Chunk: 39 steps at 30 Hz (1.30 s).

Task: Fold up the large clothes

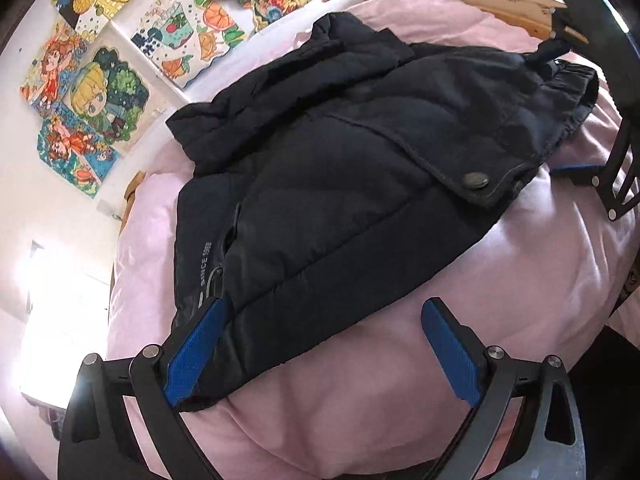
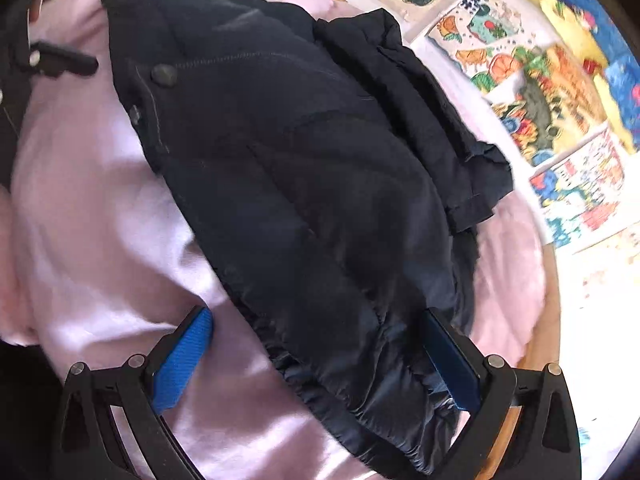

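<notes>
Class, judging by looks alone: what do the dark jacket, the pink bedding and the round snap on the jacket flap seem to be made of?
Dark jacket: probably padded synthetic fabric, slightly shiny, puffy with stitched quilting.
Pink bedding: soft matte cloth, maybe cotton; it creases gently.
Snap: likely dull metal, round with a worn grey face.

The puffy quilted jacket (image 1: 340, 168) is very dark navy, almost black, with pale grey lettering and a dull metal snap button (image 1: 475, 180). The soft bed cover (image 1: 380, 400) is plain pale pink. Both grippers' finger pads (image 2: 184, 360) are bright blue on black frames. Wall drawings (image 1: 100, 96) are multicoloured cartoons.
</notes>
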Tool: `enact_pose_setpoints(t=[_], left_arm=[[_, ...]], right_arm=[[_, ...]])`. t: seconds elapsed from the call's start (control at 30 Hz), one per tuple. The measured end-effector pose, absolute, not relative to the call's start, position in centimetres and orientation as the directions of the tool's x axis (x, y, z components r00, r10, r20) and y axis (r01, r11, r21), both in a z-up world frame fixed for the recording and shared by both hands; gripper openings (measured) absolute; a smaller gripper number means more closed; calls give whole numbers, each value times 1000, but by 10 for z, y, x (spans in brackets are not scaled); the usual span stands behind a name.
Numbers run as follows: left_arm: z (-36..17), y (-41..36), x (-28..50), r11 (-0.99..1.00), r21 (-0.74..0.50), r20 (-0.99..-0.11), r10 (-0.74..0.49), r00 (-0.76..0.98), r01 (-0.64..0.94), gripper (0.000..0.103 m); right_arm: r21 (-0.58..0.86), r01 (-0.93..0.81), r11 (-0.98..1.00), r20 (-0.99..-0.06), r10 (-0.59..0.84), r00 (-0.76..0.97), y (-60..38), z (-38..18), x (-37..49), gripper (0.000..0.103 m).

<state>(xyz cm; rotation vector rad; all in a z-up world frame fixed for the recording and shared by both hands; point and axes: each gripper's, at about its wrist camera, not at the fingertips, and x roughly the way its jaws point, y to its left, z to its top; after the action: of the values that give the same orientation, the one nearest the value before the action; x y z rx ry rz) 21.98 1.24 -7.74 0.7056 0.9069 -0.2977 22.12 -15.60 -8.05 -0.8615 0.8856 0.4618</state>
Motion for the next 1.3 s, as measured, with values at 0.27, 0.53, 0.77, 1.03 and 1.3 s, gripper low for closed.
enact_pose_setpoints(t=[0.27,0.53,0.77,1.03,1.3], left_arm=[[-77,15,224,755,413,-816,58,576,509,96],[-85,11,225,730,469,-802,117,586,497,96],[-94,19,233,748,467,-810,147,567,473,96],[-87,27,252,793,473,-781,177,598,384,96],[-61,40,257,835,469,-730,184,658,288,47]], right_arm=[[-444,-632,635,-818,0,575,-160,-77,234,98],[-456,-630,628,-810,1,587,-156,-75,233,66],[-327,-581,746,-820,82,566,-163,-39,254,22],[-19,-454,891,-804,256,537,-182,16,293,18],[-14,-451,892,-801,260,539,-181,16,290,18]])
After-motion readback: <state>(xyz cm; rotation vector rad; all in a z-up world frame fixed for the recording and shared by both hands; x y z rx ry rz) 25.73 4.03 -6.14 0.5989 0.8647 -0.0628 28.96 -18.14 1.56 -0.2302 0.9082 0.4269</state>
